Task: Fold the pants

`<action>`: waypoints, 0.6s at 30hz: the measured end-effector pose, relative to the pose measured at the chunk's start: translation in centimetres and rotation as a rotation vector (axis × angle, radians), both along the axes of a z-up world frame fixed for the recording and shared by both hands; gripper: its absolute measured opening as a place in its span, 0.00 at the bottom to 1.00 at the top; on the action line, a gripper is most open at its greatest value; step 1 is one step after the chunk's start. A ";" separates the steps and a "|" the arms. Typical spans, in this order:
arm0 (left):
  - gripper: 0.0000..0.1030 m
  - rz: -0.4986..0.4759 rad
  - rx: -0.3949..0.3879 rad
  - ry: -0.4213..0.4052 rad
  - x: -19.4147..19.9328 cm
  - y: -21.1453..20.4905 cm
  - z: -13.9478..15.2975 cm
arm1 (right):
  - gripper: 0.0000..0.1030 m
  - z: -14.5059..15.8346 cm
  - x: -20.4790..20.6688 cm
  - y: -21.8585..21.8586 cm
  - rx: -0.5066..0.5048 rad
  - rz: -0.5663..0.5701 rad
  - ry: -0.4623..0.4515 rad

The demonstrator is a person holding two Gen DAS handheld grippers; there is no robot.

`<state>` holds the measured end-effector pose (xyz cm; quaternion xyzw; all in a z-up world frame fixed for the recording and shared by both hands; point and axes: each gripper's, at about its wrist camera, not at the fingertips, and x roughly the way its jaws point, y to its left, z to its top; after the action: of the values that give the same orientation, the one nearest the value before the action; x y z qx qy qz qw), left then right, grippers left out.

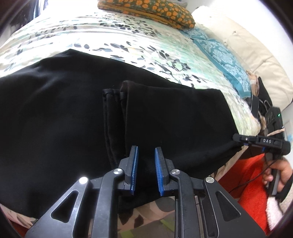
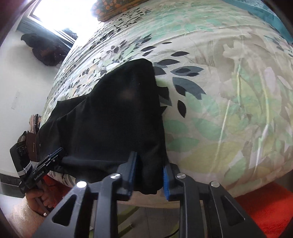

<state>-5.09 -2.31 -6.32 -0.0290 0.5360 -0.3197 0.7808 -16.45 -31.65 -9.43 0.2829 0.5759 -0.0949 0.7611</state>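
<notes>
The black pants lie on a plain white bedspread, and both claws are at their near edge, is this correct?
Not quite: the bedspread is not plain white but printed with green and dark leaves, as the right wrist view shows. The black pants do lie on it, with the right claw and left claw at their near edge.

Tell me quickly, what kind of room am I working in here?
Most likely a bedroom. The black pants lie on a bed with a leaf-print bedspread, a teal patterned pillow rests against a cream padded headboard, and a folded orange-flowered blanket sits beyond.
</notes>
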 end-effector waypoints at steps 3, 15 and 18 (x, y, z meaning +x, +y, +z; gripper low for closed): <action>0.54 0.073 -0.027 -0.022 0.0 2.4 1.4 | 0.57 1.6 -1.3 -1.5 -0.074 -0.101 -0.048; 0.60 0.111 0.030 -0.058 0.5 3.9 2.1 | 0.61 4.3 4.9 11.1 -0.197 0.252 -0.152; 0.66 0.119 0.051 -0.068 0.4 4.2 2.1 | 0.65 2.0 6.0 16.1 -0.226 0.409 -0.081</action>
<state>-4.70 1.88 -4.17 -0.0299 0.5143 -0.2600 0.8167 -10.41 -15.57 -7.41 0.0770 0.5760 0.0090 0.8137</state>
